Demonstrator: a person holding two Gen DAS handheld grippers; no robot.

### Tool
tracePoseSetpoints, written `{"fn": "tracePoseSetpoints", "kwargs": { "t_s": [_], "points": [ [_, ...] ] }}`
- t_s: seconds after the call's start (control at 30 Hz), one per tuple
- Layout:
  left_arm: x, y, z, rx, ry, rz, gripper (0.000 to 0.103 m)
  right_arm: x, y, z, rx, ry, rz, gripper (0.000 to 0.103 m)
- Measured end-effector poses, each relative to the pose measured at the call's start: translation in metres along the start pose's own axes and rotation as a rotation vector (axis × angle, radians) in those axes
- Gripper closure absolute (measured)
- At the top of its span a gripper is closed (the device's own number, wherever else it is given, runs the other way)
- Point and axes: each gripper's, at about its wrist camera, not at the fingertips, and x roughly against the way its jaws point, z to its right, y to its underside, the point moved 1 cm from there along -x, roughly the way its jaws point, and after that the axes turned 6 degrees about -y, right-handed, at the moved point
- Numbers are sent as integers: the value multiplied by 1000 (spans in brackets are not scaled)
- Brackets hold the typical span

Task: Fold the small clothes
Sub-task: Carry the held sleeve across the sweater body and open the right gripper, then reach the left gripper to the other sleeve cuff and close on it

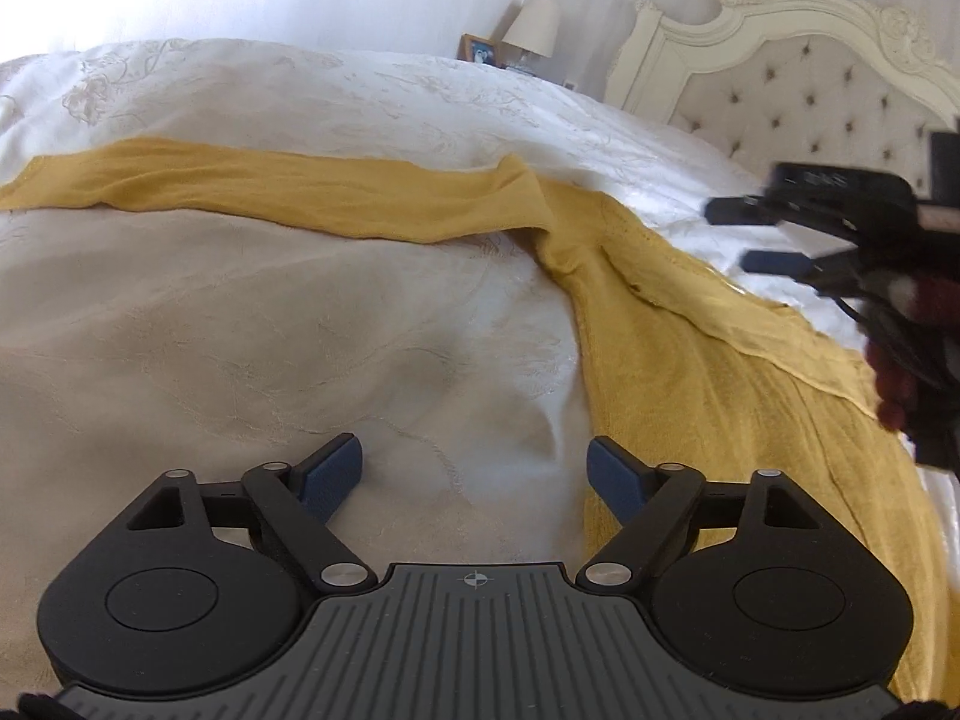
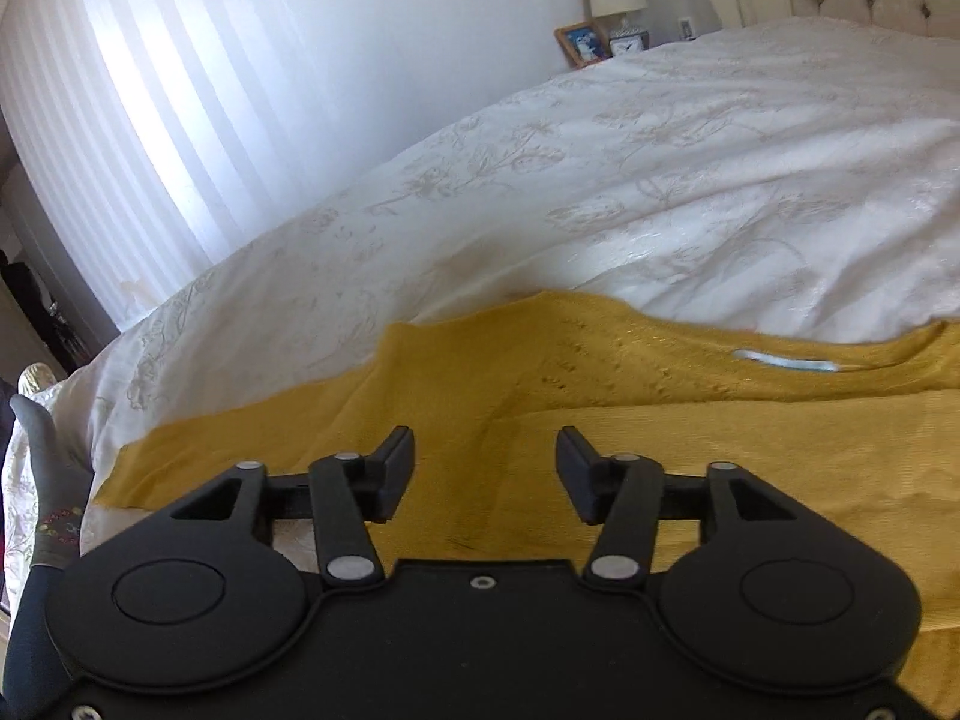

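A mustard-yellow long-sleeved top lies flat on the white bedspread. One sleeve stretches out to the left. My left gripper is open and empty, low over the bedspread beside the top's left edge. My right gripper is open and empty, just above the top's body near the shoulder; its neck label shows to the right. The right gripper also appears at the right edge of the left wrist view, open, above the neckline.
An upholstered cream headboard stands at the far right. A lamp and a picture frame sit beyond the bed. Bright curtains hang behind. A grey sock lies at the bed's left edge.
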Motion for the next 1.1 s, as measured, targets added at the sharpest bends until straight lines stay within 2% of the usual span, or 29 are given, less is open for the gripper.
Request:
{"fn": "tracePoseSetpoints", "kwargs": {
  "t_s": [0.1,0.23,0.37,0.43,0.6,0.7,0.8,1.1],
  "points": [
    [-4,2,0,-29,50,1,1,28,7,18,-6,54,22,26],
    [-2,4,-3,-21,77,2,0,58,29,41,-18,109,13,19],
    [1,-18,-23,66,117,11,0,79,52,56,-63,120,17,18],
    [2,-34,-39,96,90,33,0,88,62,59,-78,114,19,18],
    [1,-79,-89,131,-35,83,0,94,74,54,-89,77,16,18],
    [-6,-90,-125,241,-65,77,0,95,77,48,-91,39,22,18],
    [-16,-86,-159,364,-106,67,1,94,78,40,-86,2,24,18],
    [-36,-102,-207,517,-97,146,3,83,76,22,-33,-57,0,18]
  ]
}}
